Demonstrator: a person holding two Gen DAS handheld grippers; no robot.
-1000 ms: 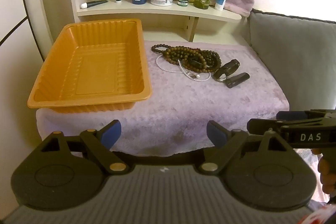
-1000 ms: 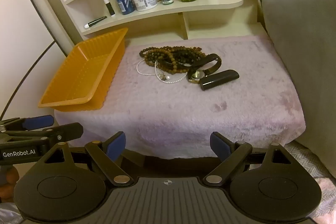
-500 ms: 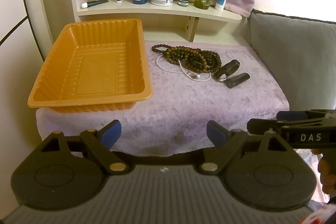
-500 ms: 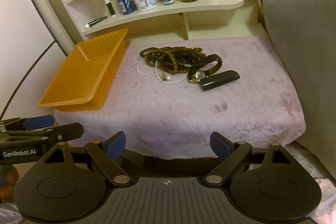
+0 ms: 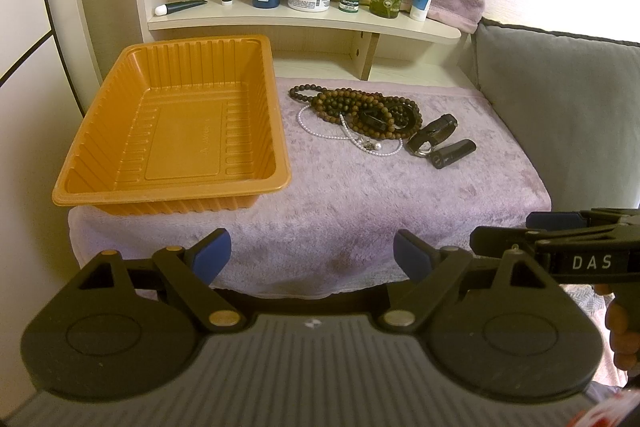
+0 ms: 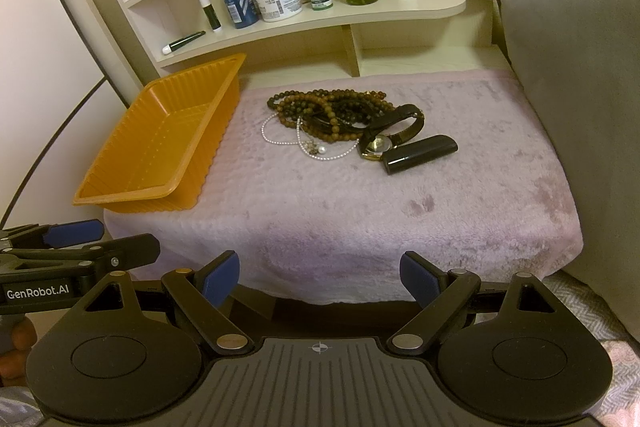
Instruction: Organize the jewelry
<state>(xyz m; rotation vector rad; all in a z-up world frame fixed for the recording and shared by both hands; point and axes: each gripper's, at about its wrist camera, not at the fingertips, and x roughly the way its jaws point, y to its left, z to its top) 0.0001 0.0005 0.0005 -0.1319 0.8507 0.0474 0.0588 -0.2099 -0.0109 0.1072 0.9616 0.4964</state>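
A tangle of brown bead strands [image 5: 360, 109] lies on the lilac plush cloth [image 5: 360, 195] covering the table, toward its rear centre. A white pearl necklace [image 5: 348, 137] overlaps the front edge of the beads. A wristwatch [image 6: 394, 133] with a dark strap touches the right side of the pile, and a black cylindrical case [image 6: 420, 153] lies just beside the watch. An orange ribbed tray [image 5: 276, 115] with nothing in it rests on the left part of the cloth, near the pile but apart from it. The left gripper [image 5: 312, 255] and right gripper [image 6: 320, 277] are both held off the front edge of the table, jaws spread wide, holding nothing.
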